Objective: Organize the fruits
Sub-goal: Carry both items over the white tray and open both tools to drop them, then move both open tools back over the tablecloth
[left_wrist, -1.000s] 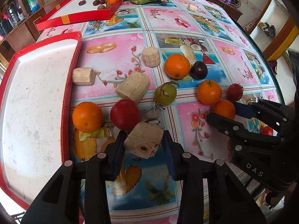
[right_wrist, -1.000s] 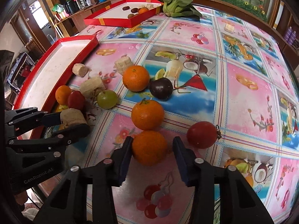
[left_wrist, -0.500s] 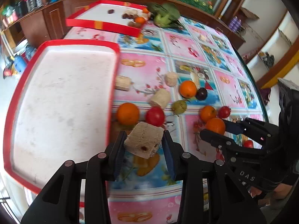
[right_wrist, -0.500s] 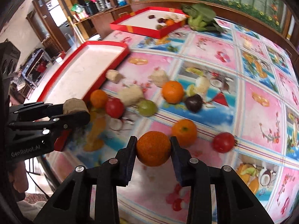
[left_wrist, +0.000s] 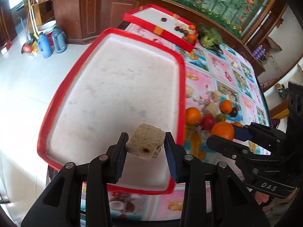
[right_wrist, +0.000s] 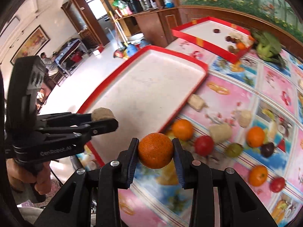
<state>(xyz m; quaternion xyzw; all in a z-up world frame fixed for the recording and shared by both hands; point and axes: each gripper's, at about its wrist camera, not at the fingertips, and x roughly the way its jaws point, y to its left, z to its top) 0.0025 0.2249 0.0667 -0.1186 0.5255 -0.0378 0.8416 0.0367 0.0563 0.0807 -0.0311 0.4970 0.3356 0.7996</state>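
My left gripper (left_wrist: 145,147) is shut on a beige sugarcane chunk (left_wrist: 145,144) and holds it in the air above the near end of the big red-rimmed white tray (left_wrist: 117,87). My right gripper (right_wrist: 155,151) is shut on an orange (right_wrist: 155,150) and holds it above the table just right of the tray (right_wrist: 144,87). The right gripper and its orange (left_wrist: 222,130) show in the left wrist view; the left gripper with its chunk (right_wrist: 103,114) shows in the right wrist view. More oranges (right_wrist: 182,129), red fruits (right_wrist: 204,145), a green fruit (right_wrist: 233,149) and sugarcane pieces (right_wrist: 220,132) lie on the tablecloth.
A second red tray (left_wrist: 161,28) with several small fruits stands at the far end, with a leafy green vegetable (left_wrist: 209,36) beside it. The table edge runs just below the near tray. Thermos flasks (left_wrist: 44,45) and a broom stand on the floor at left.
Both grippers have lifted higher and swung left with their loads. The left gripper with the chunk now hangs over the big tray, and the right gripper with the orange has come up beside it.
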